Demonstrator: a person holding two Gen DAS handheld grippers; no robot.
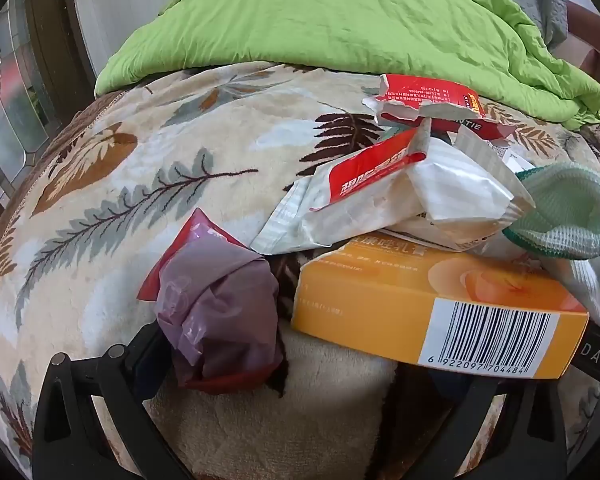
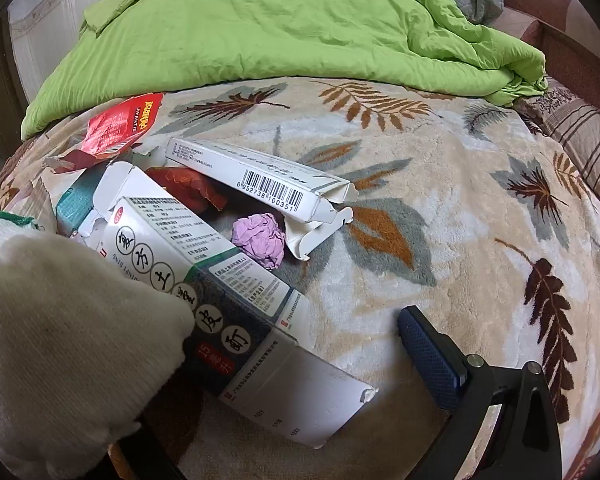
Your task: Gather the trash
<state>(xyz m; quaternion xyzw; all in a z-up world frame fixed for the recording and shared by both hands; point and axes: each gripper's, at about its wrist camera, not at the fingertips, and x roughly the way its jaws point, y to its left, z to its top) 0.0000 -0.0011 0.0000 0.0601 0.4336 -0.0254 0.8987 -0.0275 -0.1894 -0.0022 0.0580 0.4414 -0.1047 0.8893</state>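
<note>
Fleece leaf-print blanket (image 1: 112, 184) carries the trash: orange box (image 1: 400, 300), torn white wrapper (image 1: 380, 208), purple paper ball (image 2: 260, 240). Left gripper (image 1: 300, 368) and right gripper (image 2: 284, 360): jaws apart, gripping nothing.

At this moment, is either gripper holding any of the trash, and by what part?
Nothing is held. The left gripper stands open near the purple bag and orange box; the right gripper is open too.

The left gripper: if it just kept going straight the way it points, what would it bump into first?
Probably the crumpled purple plastic bag, lying just ahead between the open jaws of the left gripper; the orange box sits beside it. Depth is unclear.
</note>
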